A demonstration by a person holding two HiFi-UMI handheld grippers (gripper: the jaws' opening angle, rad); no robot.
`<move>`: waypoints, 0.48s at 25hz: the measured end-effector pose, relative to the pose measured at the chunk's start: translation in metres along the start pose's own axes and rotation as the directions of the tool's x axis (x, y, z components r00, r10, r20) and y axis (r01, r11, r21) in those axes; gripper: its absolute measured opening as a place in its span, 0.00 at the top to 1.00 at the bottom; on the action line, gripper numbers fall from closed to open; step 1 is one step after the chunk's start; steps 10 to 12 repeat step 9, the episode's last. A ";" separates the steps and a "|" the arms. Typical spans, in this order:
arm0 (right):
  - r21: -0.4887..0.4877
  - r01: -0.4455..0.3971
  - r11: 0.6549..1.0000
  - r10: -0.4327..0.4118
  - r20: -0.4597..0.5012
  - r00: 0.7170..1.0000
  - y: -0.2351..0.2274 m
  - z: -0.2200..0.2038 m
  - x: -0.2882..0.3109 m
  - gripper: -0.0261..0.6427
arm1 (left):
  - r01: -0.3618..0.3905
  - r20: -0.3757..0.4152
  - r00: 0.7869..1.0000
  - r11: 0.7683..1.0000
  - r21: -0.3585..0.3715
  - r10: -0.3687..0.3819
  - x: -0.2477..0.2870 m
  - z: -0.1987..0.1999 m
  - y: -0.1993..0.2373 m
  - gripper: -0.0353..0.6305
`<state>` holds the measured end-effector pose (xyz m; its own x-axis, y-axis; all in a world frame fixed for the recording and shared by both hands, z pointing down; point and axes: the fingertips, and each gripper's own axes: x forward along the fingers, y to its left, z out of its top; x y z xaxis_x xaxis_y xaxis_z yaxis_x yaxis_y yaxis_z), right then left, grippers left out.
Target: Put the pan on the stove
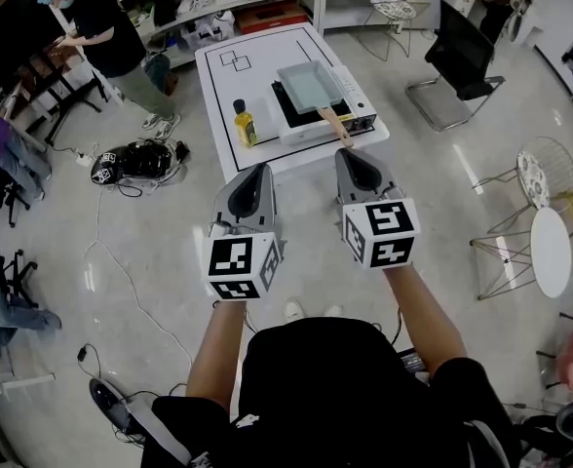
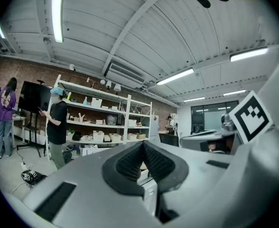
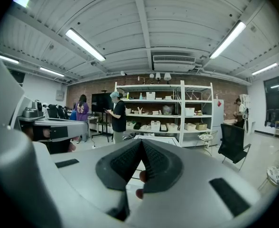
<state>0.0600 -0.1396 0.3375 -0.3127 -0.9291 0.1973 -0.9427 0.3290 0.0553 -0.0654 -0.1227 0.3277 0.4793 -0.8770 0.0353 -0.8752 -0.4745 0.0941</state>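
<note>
Upper centre, head view: pan (image 1: 311, 84) apparently already on stove (image 1: 357, 105), handle toward person; left gripper (image 1: 260, 171) and right gripper (image 1: 346, 156) well apart from it.
Left gripper view: jaws together, empty.
Right gripper view: jaws together, empty.
Risk: closed jaws bumping handle, sliding pan off burner.

Open floor (image 1: 170, 252) leads to the desk (image 1: 230, 91); its left half lies bare; a yellow bottle (image 1: 244, 124) stands just left of the stove (image 1: 316, 131).

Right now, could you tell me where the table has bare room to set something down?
The table is bare on its left, between the yellow bottle and the outlined rectangles. Its right half is crowded: the stove, with the pan on it.
</note>
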 end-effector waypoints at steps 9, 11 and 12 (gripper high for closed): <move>0.000 -0.016 1.000 0.016 0.002 1.000 -0.008 -0.003 -0.009 0.96 | -0.013 0.001 1.000 1.000 0.002 0.013 -0.001 -0.002 -0.016 0.93; 0.000 -0.016 1.000 0.016 0.002 1.000 -0.008 -0.003 -0.009 0.96 | -0.013 0.001 1.000 1.000 0.002 0.013 -0.001 -0.002 -0.016 0.93; 0.000 -0.016 1.000 0.016 0.002 1.000 -0.008 -0.003 -0.009 0.96 | -0.013 0.001 1.000 1.000 0.002 0.013 -0.001 -0.002 -0.016 0.93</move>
